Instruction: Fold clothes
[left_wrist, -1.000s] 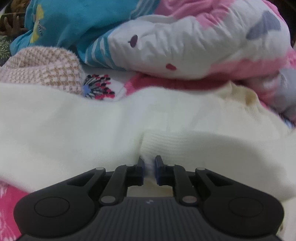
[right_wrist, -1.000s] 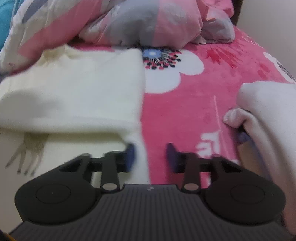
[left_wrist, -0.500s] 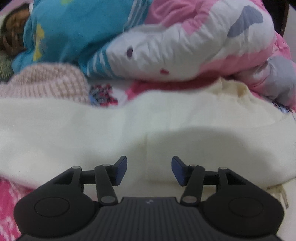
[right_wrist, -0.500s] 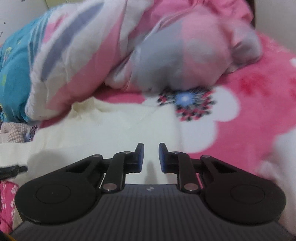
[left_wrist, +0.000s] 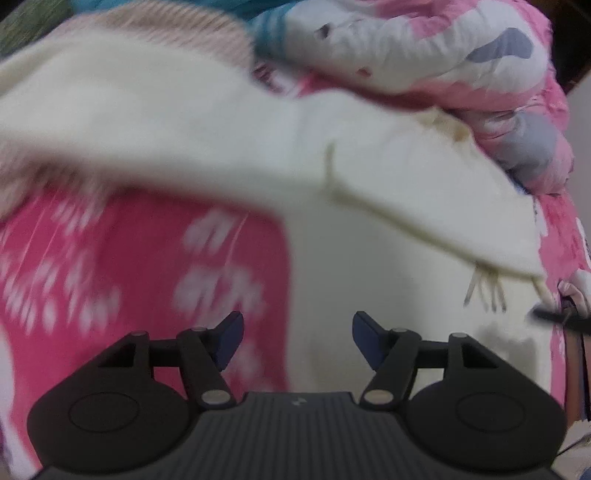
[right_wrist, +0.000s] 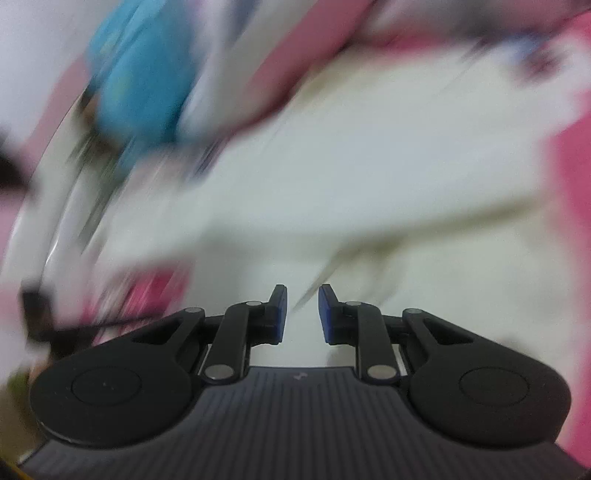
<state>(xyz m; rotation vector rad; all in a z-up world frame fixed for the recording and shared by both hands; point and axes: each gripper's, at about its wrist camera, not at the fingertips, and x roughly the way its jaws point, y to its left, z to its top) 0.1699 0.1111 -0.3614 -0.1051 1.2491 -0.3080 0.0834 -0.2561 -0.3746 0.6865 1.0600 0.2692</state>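
Two claws over a cream sweater (left_wrist: 369, 177) spread on the pink flowered bed (left_wrist: 147, 251), left claw (left_wrist: 297, 334) spread wide and empty, right claw (right_wrist: 302, 314) slightly parted with nothing between its pads, rumpled quilt (left_wrist: 424, 48) bunched behind the sweater, right view badly blurred

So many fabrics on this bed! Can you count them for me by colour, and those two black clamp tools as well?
Cream: 1, the sweater
Pink floral: 1, the blanket under it
Pink, white and blue: 1, the quilt bunched at the back
Pink-and-tan knit: 1, the knit behind the sweater
Black: 2, the left gripper and the right gripper
Total: 6
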